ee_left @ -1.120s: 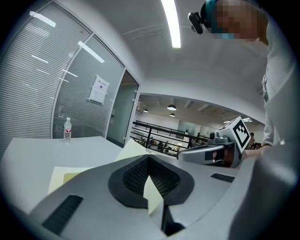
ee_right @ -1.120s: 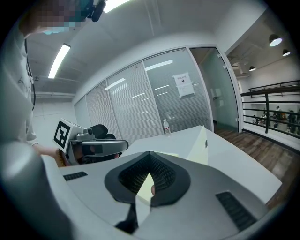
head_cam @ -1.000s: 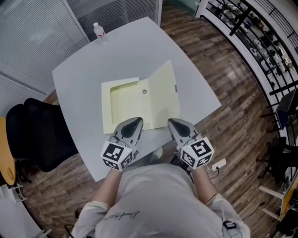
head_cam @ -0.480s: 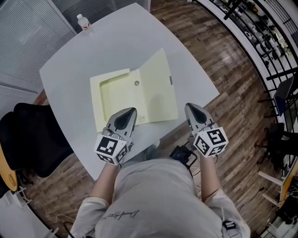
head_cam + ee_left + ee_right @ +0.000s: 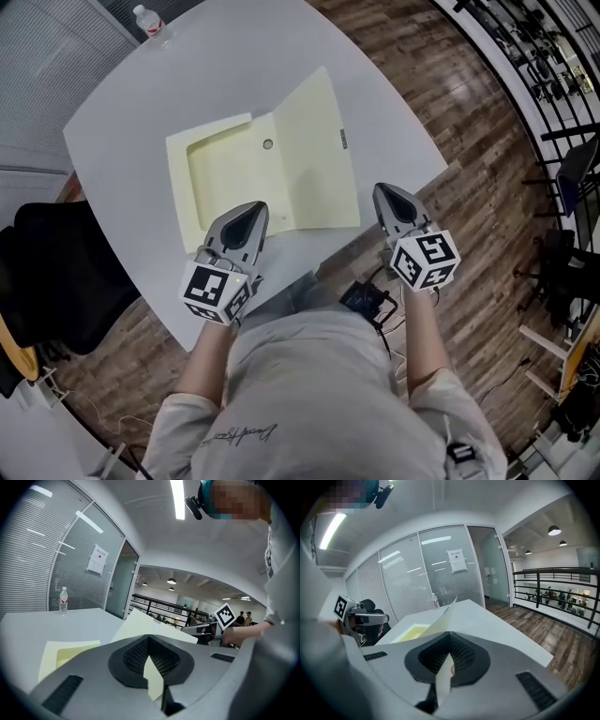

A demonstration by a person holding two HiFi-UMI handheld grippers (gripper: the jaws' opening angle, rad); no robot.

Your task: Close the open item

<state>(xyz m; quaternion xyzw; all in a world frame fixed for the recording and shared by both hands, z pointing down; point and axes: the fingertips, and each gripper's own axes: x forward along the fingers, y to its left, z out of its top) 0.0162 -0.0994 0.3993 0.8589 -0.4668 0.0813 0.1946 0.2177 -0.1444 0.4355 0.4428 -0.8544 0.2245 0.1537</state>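
Standing at the near edge of the table [image 5: 187,84], the person holds one gripper in each hand, both pointing away from the body.

Item: a pale yellow folder [image 5: 225,173] lies open near the middle of the table. Its tray half lies flat on the left. Its lid [image 5: 314,150] is on the right, tilted up at a slant from the hinge line. A small round fastener [image 5: 268,144] sits near the hinge. A small clasp [image 5: 343,139] sits on the lid's outer edge.

Left gripper [image 5: 251,208]: over the folder's near left part. Jaws are drawn together to a point with only a thin sliver between them, nothing held. I cannot tell whether it touches the folder.

Right gripper [image 5: 387,192]: at the table's near edge, just right of the lid's near corner and apart from it. Jaws are likewise together, nothing held.

Left gripper view: the lid [image 5: 154,627] rises beyond the jaw tips, and the right gripper's marker cube [image 5: 225,615] shows behind it.

Right gripper view: the lid [image 5: 440,616] shows nearly edge-on.

Other: a water bottle [image 5: 146,19] stands upright at the far corner of the table. A black chair [image 5: 56,262] stands left of the table on the wood floor [image 5: 469,122].
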